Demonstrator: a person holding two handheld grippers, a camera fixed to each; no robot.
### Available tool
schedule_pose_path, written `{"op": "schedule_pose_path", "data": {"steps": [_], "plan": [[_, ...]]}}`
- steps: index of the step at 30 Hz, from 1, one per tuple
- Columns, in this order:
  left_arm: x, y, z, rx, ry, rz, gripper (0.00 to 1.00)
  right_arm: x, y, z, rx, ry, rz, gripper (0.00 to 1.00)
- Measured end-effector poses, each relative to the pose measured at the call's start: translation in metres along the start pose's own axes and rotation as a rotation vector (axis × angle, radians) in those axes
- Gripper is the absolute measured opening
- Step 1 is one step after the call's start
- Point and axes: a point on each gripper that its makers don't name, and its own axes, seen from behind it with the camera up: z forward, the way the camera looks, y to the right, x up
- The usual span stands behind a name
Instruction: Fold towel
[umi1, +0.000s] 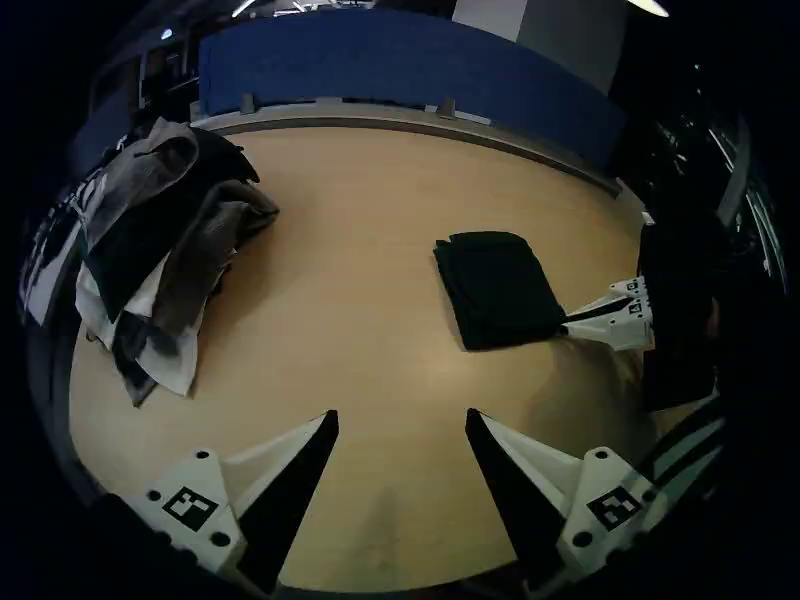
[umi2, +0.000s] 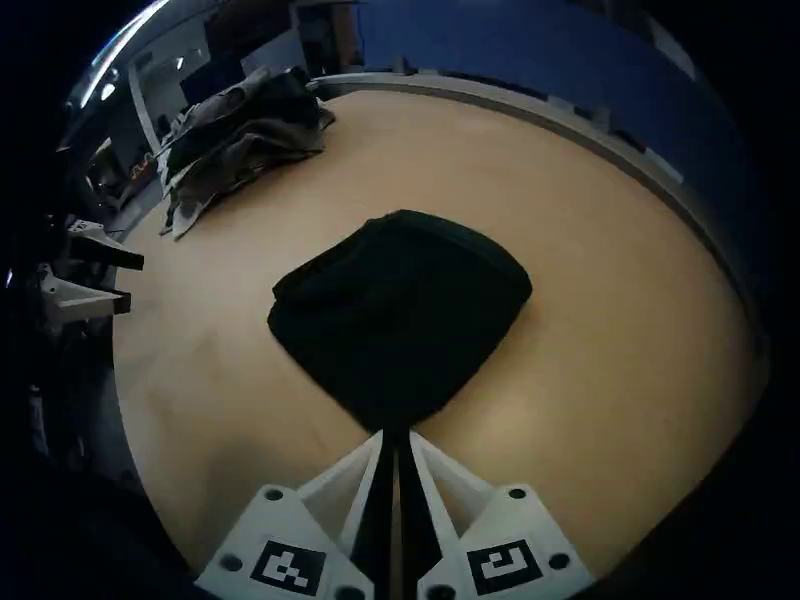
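Observation:
A dark towel (umi1: 497, 288) lies folded into a small rectangle on the light wooden table (umi1: 370, 230). In the right gripper view the towel (umi2: 400, 310) sits straight ahead, and its near corner tapers in between the fingers of my right gripper (umi2: 395, 437), which is shut on that corner. From the left gripper view, the right gripper (umi1: 568, 324) reaches in from the right and meets the towel's near right corner. My left gripper (umi1: 400, 415) stands open over bare table, well short of the towel. It also appears at the left edge of the right gripper view as the left gripper (umi2: 128, 280), fingers apart.
A heap of grey, black and white cloths (umi1: 160, 260) lies at the table's left side; the same heap (umi2: 245, 125) appears far left in the right gripper view. A blue partition (umi1: 400, 70) runs behind the table's curved far edge.

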Motion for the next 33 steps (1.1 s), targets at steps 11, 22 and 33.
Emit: {"op": "schedule_pose_path", "data": {"steps": [11, 22, 33], "plan": [[0.011, 0.006, -0.001, -0.011, 0.020, 0.008, 0.95, 0.061, 0.006, -0.041, -0.028, 0.146, -0.062, 0.02], [0.027, 0.020, 0.001, -0.028, 0.046, 0.022, 0.94, 0.121, 0.016, -0.107, -0.069, 0.305, -0.115, 0.02], [0.039, 0.034, 0.003, -0.043, 0.058, 0.051, 0.94, 0.120, 0.040, -0.146, -0.122, 0.345, -0.101, 0.02]]}}
